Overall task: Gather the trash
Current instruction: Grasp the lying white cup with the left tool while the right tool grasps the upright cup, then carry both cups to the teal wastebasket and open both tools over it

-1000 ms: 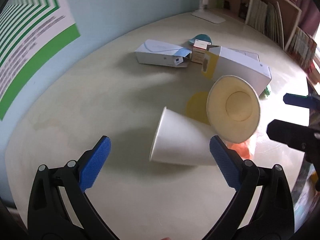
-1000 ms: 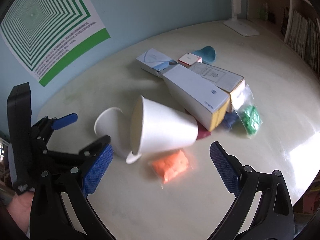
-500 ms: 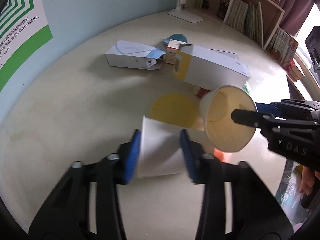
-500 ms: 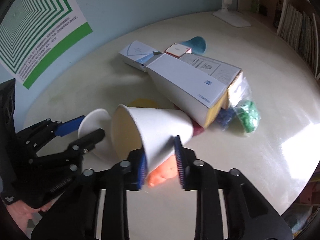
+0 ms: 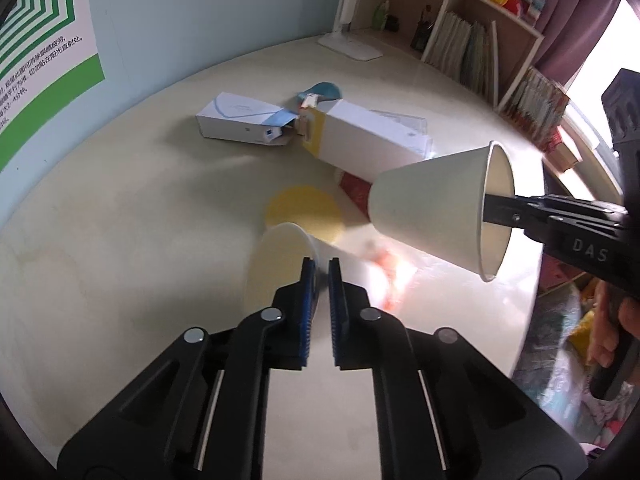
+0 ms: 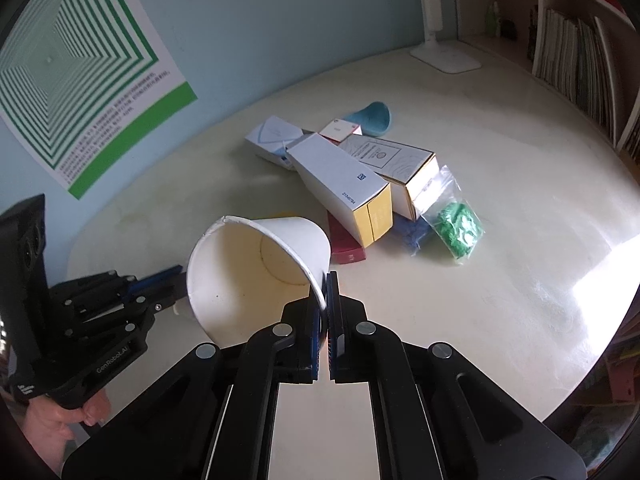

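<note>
Two white paper cups are off the cream table (image 5: 120, 240). In the left wrist view my left gripper (image 5: 322, 276) is shut on the rim of one cup (image 5: 276, 264), whose mouth faces the camera. My right gripper (image 6: 326, 292) is shut on the rim of the other cup (image 6: 256, 264), with one pad inside and one outside. That cup (image 5: 432, 216) also shows at the right of the left wrist view, tilted, with the right gripper (image 5: 496, 212) pinching its rim. In the right wrist view the left gripper (image 6: 172, 278) reaches in from the left, its cup mostly hidden.
Several white cartons (image 6: 344, 178) lie heaped mid-table beside a red box (image 6: 346, 246), a green-filled bag (image 6: 458, 228) and a blue scoop (image 6: 370, 118). A yellow disc (image 5: 304, 210) and an orange packet (image 5: 384, 264) lie under the cups. A lamp base (image 6: 446, 58) and bookshelves (image 5: 480, 48) stand behind.
Both grippers went from wide open to shut, each onto a cup's rim. The two cups, which lay on their sides on the table, are lifted and tilted.
</note>
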Tool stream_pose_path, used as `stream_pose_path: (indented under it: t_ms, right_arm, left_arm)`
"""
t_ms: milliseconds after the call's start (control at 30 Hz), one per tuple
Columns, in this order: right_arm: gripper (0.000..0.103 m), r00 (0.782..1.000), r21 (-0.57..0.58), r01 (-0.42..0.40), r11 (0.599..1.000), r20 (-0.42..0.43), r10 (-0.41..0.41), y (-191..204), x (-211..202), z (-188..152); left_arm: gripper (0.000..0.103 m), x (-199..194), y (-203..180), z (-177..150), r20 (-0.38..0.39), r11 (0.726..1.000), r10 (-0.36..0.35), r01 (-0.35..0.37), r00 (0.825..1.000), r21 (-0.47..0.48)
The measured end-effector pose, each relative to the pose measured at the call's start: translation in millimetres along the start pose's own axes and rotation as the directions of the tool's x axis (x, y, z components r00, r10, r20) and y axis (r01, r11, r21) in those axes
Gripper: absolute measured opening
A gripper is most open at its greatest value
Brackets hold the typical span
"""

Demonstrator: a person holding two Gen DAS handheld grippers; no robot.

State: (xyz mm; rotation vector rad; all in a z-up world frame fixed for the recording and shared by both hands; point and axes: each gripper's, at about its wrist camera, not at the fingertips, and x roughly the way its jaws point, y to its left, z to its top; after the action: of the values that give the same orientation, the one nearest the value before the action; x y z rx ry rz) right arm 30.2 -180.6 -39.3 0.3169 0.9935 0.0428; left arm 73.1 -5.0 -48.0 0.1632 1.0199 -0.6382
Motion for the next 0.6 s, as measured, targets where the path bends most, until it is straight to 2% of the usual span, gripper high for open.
stream_pose_path:
  t_ms: [333, 467, 600]
  right_arm:
    - [0.004, 0.995, 0.063, -0.044, 0.997, 0.097, 0.038, -24.0, -48.9, -20.8]
    - [0.004, 0.99, 0.106, -0.03, 0.994, 0.143, 0.015, -43.5, -71.8, -34.1]
    - [0.004, 0.983, 0.188, 0.01, 0.982, 0.177, -0.044, -76.5, -98.0, -55.4]
  left_arm:
    - [0.002, -27.1, -25.5, -7.8, 0.023, 0.999, 0.015, -0.016, 1.0, 0.051]
    - [0.002, -38.8, -43.0, -3.0, 0.037, 0.996, -0.007, 0.004, 0.999, 0.086]
    - [0.002, -49.1, -72.0, 5.3, 0.055, 0.987, -0.04, 0.031, 0.998, 0.157]
